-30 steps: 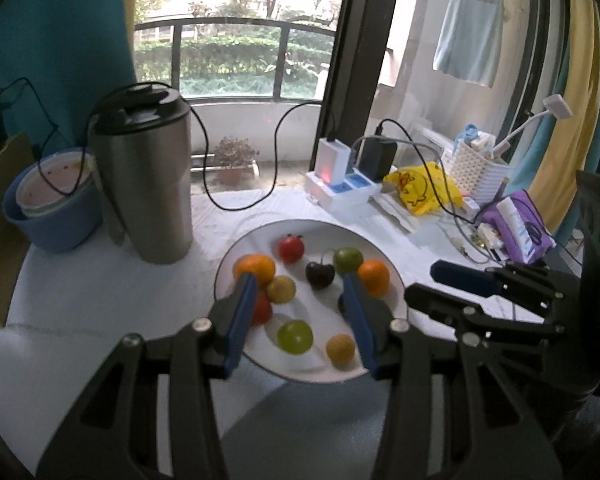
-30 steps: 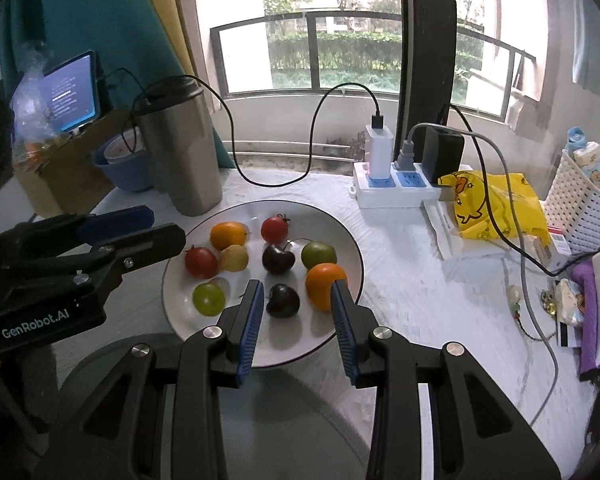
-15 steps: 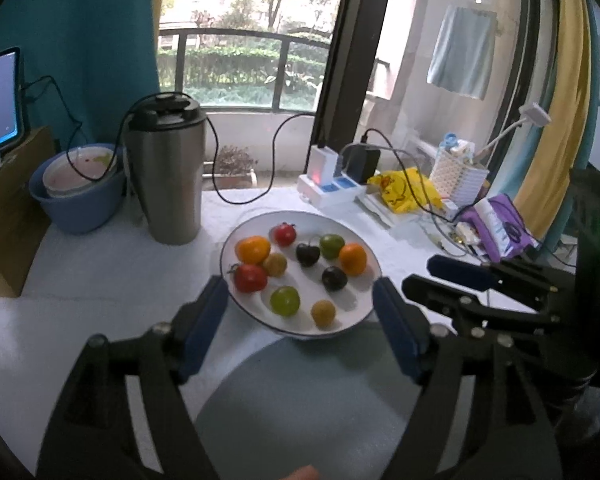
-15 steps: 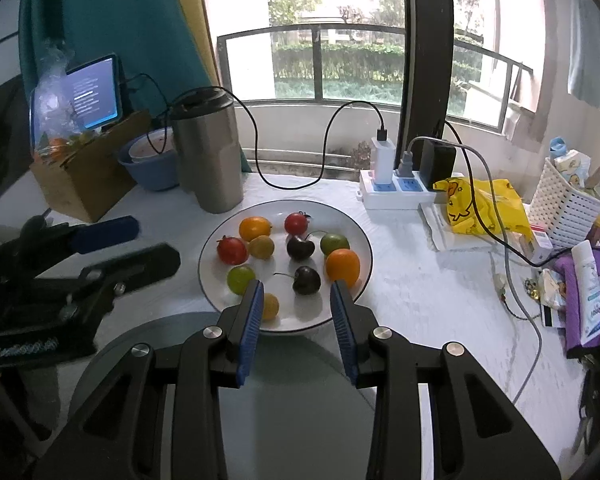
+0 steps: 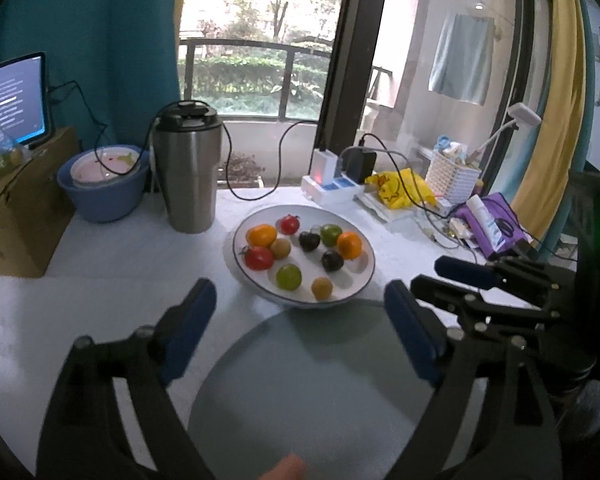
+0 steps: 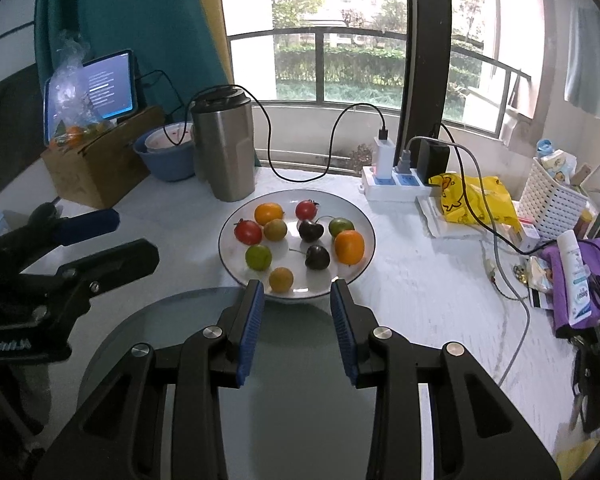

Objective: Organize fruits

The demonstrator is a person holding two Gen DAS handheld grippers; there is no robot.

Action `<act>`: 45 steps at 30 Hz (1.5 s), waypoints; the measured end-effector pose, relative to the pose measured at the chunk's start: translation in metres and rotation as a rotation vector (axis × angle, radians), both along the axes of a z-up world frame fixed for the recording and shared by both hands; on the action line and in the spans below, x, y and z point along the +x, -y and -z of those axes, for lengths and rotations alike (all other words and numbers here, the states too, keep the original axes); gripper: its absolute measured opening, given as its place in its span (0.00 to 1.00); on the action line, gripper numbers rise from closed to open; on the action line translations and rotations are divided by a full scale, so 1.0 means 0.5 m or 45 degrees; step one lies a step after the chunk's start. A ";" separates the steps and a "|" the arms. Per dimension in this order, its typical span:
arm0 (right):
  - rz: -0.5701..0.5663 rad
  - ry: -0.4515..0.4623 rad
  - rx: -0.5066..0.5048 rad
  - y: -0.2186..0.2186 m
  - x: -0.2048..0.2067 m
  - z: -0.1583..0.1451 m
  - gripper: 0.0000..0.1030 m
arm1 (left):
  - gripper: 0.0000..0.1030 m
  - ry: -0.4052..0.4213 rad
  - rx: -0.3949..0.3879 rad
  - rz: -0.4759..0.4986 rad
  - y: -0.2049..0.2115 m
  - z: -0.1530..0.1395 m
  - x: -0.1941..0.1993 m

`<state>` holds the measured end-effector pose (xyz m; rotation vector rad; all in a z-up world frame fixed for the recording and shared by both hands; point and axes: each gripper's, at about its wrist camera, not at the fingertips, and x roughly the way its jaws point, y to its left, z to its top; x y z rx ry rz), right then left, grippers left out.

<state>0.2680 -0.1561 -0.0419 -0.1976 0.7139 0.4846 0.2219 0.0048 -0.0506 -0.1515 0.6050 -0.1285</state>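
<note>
— White glazed plate (image 6: 364,216) with a thin dark rim line, round and shallow, sat on the pale marbled table (image 6: 420,292). Held the fruits: two oranges, one at the back left (image 6: 268,213) and a bigger one at the right (image 6: 349,246).

— And the rest?

— Two glossy red tomatoes (image 6: 248,231) (image 6: 306,210), two dark cherries with stems (image 6: 310,230) (image 6: 317,257), two green fruits (image 6: 258,257) (image 6: 341,225), two small yellow-brown ones (image 6: 275,229) (image 6: 281,279). All smooth-skinned, apart from one another or barely touching.

— Grippers?

— Left gripper (image 5: 296,328) spread wide, nothing between the blue pads, hovering over a grey round disc (image 5: 312,380) just in front of the plate. Right gripper (image 6: 298,324) parted more narrowly, ribbed blue pads, also holding nothing, tips just short of the plate's near rim.

— Any writing?

— White lettering on the left gripper's black body, seen from the right wrist; blurred, possibly "GenRobot.AI", hard to confirm. Lines of text on the tablet screen (image 6: 100,92), too small to read. Blue print on a white tube (image 6: 576,280), illegible.

— Other materials?

— Brushed steel tumbler (image 6: 224,148) with black lid behind the plate, blue plastic bowl (image 6: 168,160), brown cardboard box (image 6: 96,164), white power strip (image 6: 392,188), yellow duck-print bag (image 6: 476,200), white lattice basket (image 6: 552,204).
</note>
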 end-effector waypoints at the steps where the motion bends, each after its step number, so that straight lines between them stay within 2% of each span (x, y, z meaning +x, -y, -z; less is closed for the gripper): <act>1: 0.000 0.002 0.000 0.001 -0.006 -0.001 0.35 | 0.85 0.000 -0.002 -0.002 0.000 -0.001 -0.005; 9: 0.014 0.026 -0.004 0.014 -0.056 -0.009 0.36 | 0.86 -0.001 0.016 -0.008 0.007 0.003 -0.053; 20: 0.018 0.078 0.024 0.019 -0.121 -0.036 0.37 | 0.86 0.062 0.062 -0.077 0.013 -0.021 -0.137; 22: 0.015 0.094 0.032 0.020 -0.136 -0.047 0.45 | 0.86 0.076 0.086 -0.089 0.016 -0.030 -0.150; 23: 0.013 0.098 0.041 0.021 -0.141 -0.052 0.56 | 0.86 0.082 0.095 -0.094 0.017 -0.035 -0.155; 24: 0.010 0.104 0.054 0.022 -0.148 -0.060 0.62 | 0.86 0.090 0.114 -0.107 0.019 -0.043 -0.163; 38: -0.009 0.278 0.099 0.025 -0.262 -0.185 0.63 | 0.86 0.257 0.165 -0.205 0.003 -0.138 -0.262; 45: -0.011 0.312 0.095 0.031 -0.284 -0.211 0.67 | 0.86 0.252 0.162 -0.226 0.000 -0.163 -0.285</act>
